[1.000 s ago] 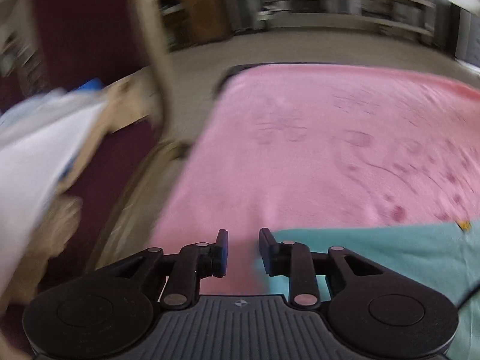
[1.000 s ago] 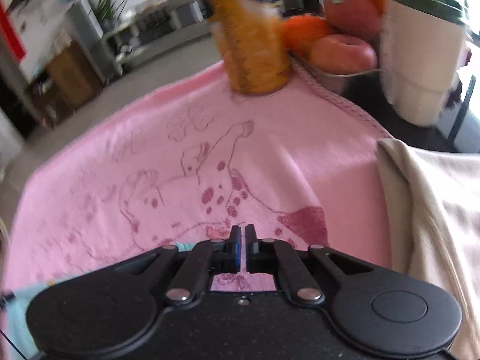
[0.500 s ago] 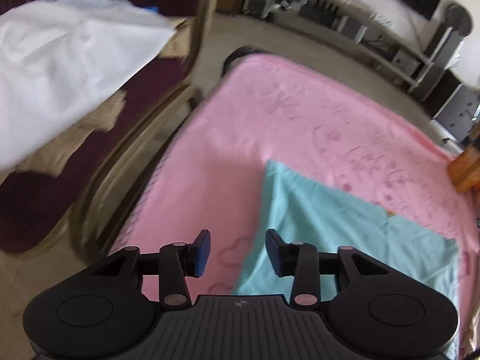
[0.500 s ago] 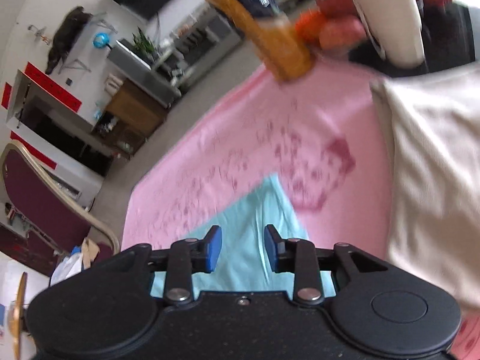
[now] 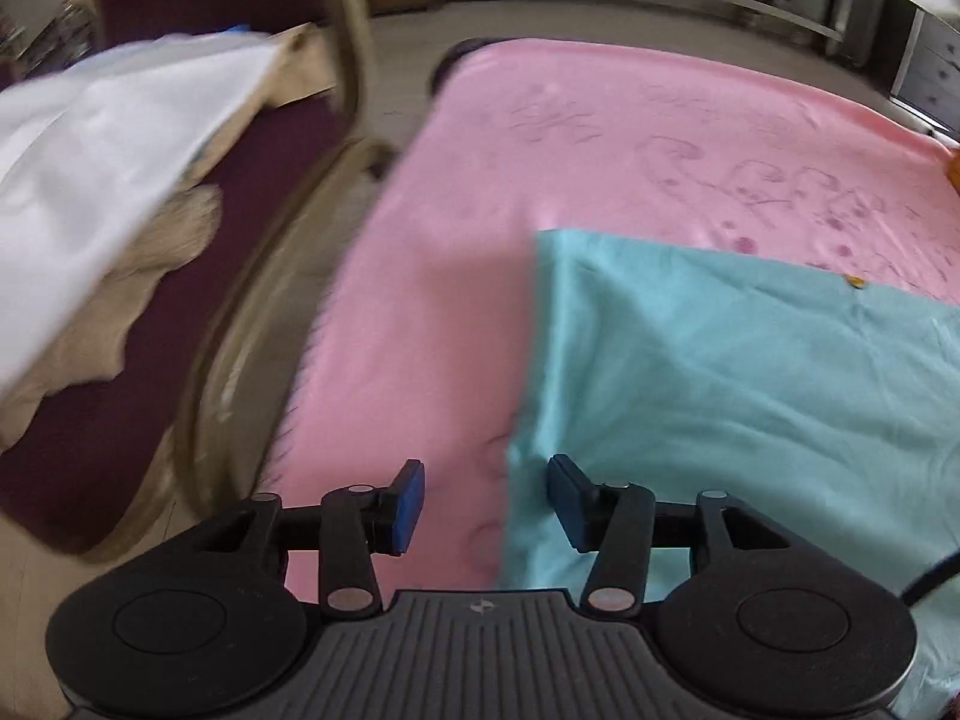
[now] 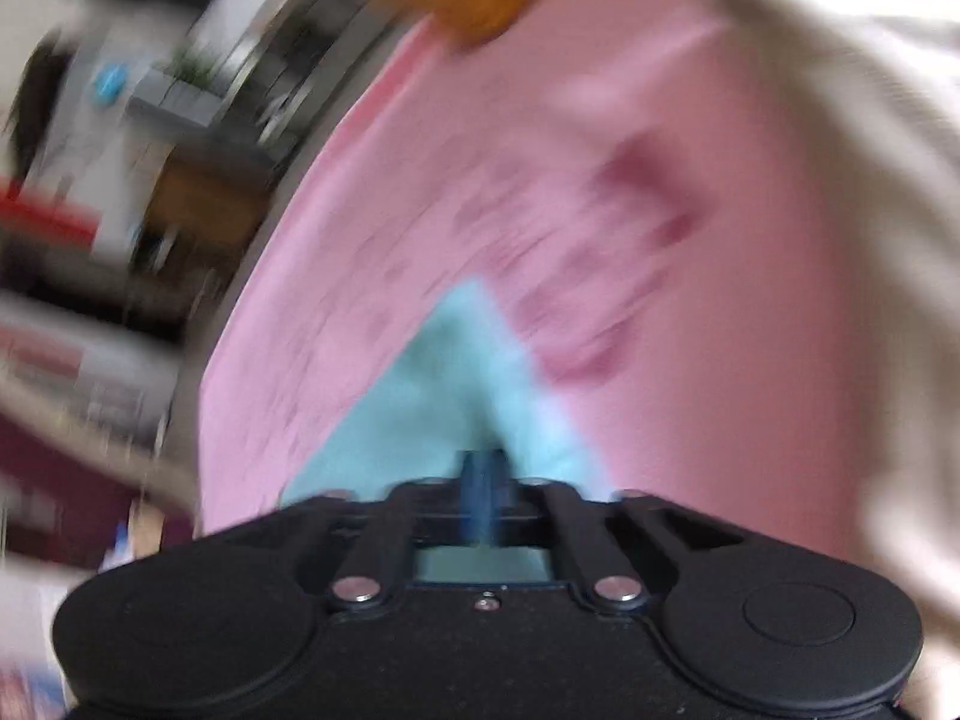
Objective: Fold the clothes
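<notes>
Teal cotton garment (image 5: 750,396) lies flat on the pink patterned blanket (image 5: 630,138) in the left wrist view; the left gripper (image 5: 485,501) hovers over its left edge, jaws about half apart and just widened, that edge showing between them unpinched. In the blurred right wrist view, the right gripper (image 6: 482,483) has just closed, jaws together on a teal garment corner (image 6: 456,372), with a cream cloth (image 6: 864,138) lying to the right.

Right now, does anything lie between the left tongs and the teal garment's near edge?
Nothing visible does. The left tongs stand open right over the teal garment's edge, with only the pink blanket beneath.
</notes>
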Demonstrator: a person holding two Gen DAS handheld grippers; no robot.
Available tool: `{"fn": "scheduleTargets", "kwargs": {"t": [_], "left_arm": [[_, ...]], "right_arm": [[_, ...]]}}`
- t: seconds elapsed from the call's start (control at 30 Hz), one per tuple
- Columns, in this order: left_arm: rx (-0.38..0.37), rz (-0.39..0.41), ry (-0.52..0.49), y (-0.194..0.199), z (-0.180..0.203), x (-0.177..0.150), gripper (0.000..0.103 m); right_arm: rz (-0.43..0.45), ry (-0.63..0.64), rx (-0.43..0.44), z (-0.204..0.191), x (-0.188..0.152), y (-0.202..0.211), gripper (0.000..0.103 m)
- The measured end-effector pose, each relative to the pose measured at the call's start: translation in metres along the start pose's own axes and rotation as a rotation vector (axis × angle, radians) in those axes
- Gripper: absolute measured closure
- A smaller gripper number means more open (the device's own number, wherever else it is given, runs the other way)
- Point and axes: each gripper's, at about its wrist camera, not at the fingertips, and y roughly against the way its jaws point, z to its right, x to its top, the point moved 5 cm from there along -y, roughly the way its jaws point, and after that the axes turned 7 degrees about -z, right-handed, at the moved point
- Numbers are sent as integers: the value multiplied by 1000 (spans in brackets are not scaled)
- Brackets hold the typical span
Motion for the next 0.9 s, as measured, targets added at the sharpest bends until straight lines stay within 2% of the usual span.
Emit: {"fn": "scheduleTargets", "kwargs": {"t": [0.03, 0.1, 0.13, 0.17, 0.2, 0.23, 0.27, 0.33, 0.4, 0.47, 0.57, 0.63, 0.73, 0.9], "left_arm": [[24, -3, 4, 1, -3, -2, 53], [105, -11, -4, 1, -7, -8, 54], [135, -16, -5, 2, -9, -11, 54], [132, -21, 7, 5, -11, -14, 56], [118, -16, 29, 9, -13, -17, 58], [98, -6, 53, 14, -14, -20, 63], [62, 23, 79, 21, -16, -22, 64], [-51, 91, 101, 37, -13, -22, 64], [-160, 134, 83, 47, -2, -20, 62], [-266, 141, 43, 50, 20, -17, 61], [-353, 135, -17, 48, 55, -13, 59], [-405, 128, -56, 46, 77, -11, 60], [-419, 82, -107, 36, 101, -19, 60], [-345, 72, -182, 30, 105, -32, 60]], "right_arm": [[36, -18, -32, 6, 4, 7, 99], [107, -49, -98, 17, 10, 22, 99], [122, -58, -120, 19, 10, 28, 94], [128, -68, -115, 20, 7, 34, 89], [121, -67, -87, 17, 3, 40, 80], [113, -65, -57, 15, -2, 45, 80], [105, -62, -26, 13, -6, 50, 80], [77, -6, 35, 2, -18, 60, 79], [58, 59, 70, -10, -30, 66, 77], [11, 83, 126, -17, -44, 66, 77], [-111, 63, 197, -25, -68, 46, 77], [-164, 75, 189, -30, -77, 29, 77], [-192, 91, 157, -34, -79, 14, 76], [-167, 123, 59, -30, -73, 1, 74]]}}
